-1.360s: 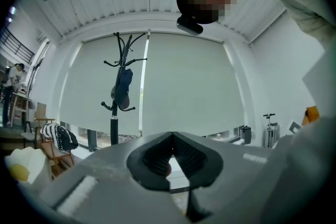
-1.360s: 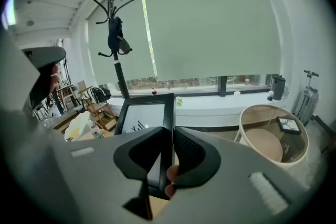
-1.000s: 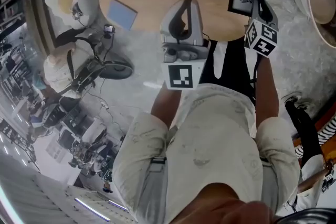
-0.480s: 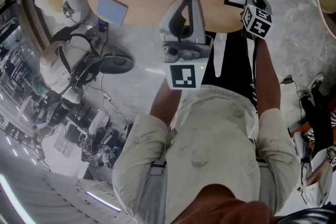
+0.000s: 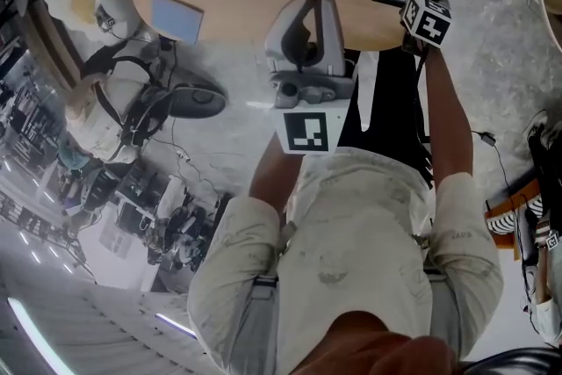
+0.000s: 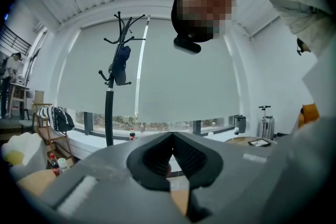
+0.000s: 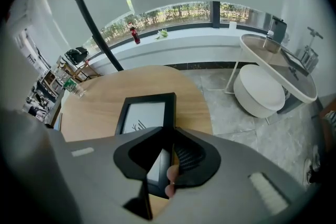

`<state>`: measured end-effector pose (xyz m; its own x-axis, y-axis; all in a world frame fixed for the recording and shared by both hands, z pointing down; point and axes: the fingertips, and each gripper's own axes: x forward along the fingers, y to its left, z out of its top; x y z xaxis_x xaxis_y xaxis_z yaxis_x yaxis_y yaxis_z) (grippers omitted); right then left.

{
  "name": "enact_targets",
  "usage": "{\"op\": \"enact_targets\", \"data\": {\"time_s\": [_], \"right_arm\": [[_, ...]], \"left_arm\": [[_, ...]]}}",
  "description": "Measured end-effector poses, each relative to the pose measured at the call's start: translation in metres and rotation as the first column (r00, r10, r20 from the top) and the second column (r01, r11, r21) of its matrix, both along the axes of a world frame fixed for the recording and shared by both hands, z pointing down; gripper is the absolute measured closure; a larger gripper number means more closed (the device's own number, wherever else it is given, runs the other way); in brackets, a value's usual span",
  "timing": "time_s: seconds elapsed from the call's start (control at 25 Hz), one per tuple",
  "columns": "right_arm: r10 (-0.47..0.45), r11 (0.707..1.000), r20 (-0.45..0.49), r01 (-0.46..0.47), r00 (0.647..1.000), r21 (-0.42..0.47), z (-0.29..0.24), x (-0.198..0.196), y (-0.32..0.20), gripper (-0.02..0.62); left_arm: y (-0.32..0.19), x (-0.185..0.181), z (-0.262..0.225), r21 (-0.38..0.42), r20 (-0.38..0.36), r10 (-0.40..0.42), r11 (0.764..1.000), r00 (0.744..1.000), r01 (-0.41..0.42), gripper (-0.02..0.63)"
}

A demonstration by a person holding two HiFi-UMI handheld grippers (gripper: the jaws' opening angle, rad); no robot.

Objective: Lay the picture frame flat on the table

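Picture frame [image 7: 143, 119] is hanging low over the table [image 7: 94, 107], close to its rim, with the right gripper [image 7: 167, 162] clamping only its near edge; releasing too high or tilted is risking a slap or a fall off the side; the left gripper [image 6: 170, 139] is waiting closed and empty.

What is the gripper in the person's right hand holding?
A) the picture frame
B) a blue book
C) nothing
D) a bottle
A: in the right gripper view the right gripper has its jaws closed on the near edge of the black frame, which is over the wooden table.
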<state>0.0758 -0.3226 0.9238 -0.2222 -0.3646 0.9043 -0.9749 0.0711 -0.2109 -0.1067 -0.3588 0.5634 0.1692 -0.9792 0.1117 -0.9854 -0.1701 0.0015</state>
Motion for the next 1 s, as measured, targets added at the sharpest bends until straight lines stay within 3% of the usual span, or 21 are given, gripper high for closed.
{"op": "enact_targets", "data": {"time_s": [0.4,0.8,1.0], "right_arm": [[0.006,0.997,-0.018,-0.007,1.000,-0.072,0.031,0.003,0.014,0.525],[-0.024,0.996,-0.024,0.022,0.999,-0.082,0.035,0.001,0.011,0.518],[0.003,0.997,-0.026,-0.005,1.000,-0.081,0.035,0.005,0.013,0.491]], "left_arm": [[-0.007,0.009,0.014,-0.026,0.007,0.025,0.999,1.000,-0.025,0.602],[-0.017,0.014,0.016,-0.020,0.013,0.045,0.999,0.999,-0.045,0.601],[-0.014,0.011,0.014,-0.021,0.018,0.047,0.999,0.999,-0.046,0.601]]}}
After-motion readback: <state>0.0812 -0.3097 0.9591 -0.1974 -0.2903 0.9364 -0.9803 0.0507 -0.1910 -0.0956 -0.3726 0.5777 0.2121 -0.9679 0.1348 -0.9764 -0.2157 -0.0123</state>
